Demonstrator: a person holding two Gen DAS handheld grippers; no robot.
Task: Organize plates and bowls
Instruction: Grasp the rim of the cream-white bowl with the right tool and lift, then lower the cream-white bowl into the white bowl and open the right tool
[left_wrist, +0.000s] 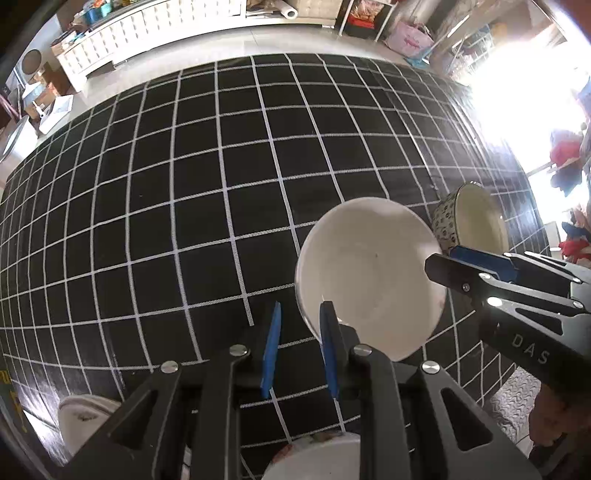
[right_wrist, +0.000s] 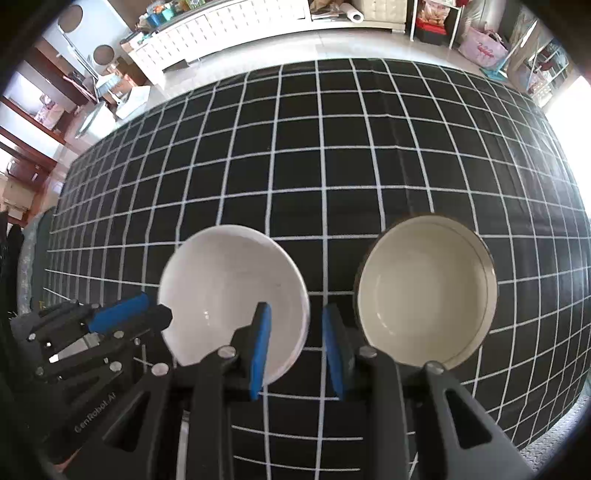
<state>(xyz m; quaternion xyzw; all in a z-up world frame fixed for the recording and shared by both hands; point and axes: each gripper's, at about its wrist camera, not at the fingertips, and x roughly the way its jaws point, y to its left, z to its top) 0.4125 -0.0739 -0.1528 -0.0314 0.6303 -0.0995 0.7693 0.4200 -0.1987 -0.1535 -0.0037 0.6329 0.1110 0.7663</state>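
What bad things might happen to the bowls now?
1. The white bowl and the patterned bowl sit close together on the checked cloth; a nudge may knock one into the other and chip it.
2. The left gripper and the right gripper, both open and empty, crowd the white bowl and might bump each other.
3. Thin, smooth rims may slip from the pads.

Pale tiled floor (right_wrist: 295, 40), white cabinet (right_wrist: 229, 26), glaring window (left_wrist: 535, 92) light.

Left wrist view: a white dish (left_wrist: 314, 458) at the bottom edge is cut off and part-hidden by the left gripper (left_wrist: 301, 347); glare washes out the right.
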